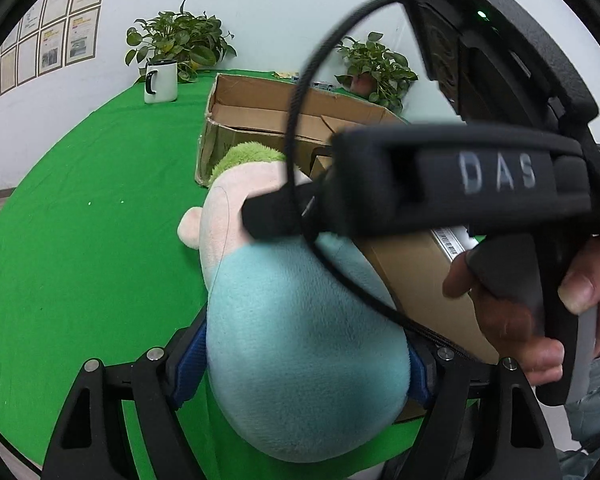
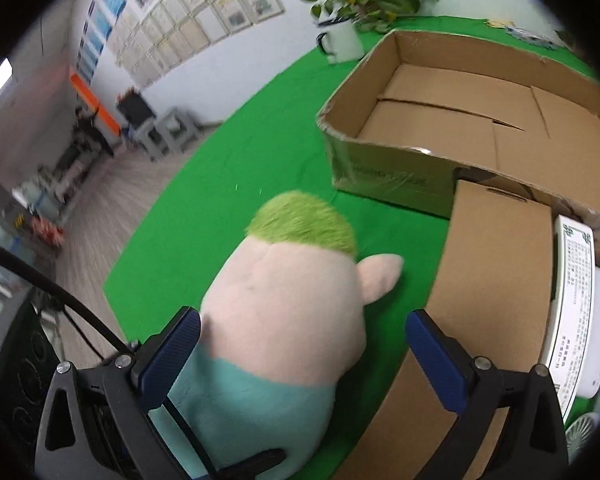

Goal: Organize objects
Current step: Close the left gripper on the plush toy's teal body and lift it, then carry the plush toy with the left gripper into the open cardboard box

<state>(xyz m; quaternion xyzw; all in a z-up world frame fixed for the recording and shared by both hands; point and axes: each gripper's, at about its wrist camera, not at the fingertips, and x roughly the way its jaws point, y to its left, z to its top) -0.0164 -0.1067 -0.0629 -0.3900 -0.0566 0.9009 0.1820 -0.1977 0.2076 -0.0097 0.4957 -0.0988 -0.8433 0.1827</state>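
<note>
Plush doll (image 1: 300,340) sits squeezed in the left claw (image 1: 300,376); right claw (image 2: 300,356) straddles it, released; lift toward the open carton (image 2: 480,92) steadily.

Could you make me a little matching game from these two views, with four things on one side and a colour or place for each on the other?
Things:
1. plush toy's hair
2. mug
3. big cardboard box
4. pads on the fingers

Descriptions:
A. white with a black handle, in front of a leafy potted plant
B. blue
C. light green and fuzzy
D. open on top, nothing visible inside, standing on the green cloth

Pairs: 1-C, 2-A, 3-D, 4-B
</note>
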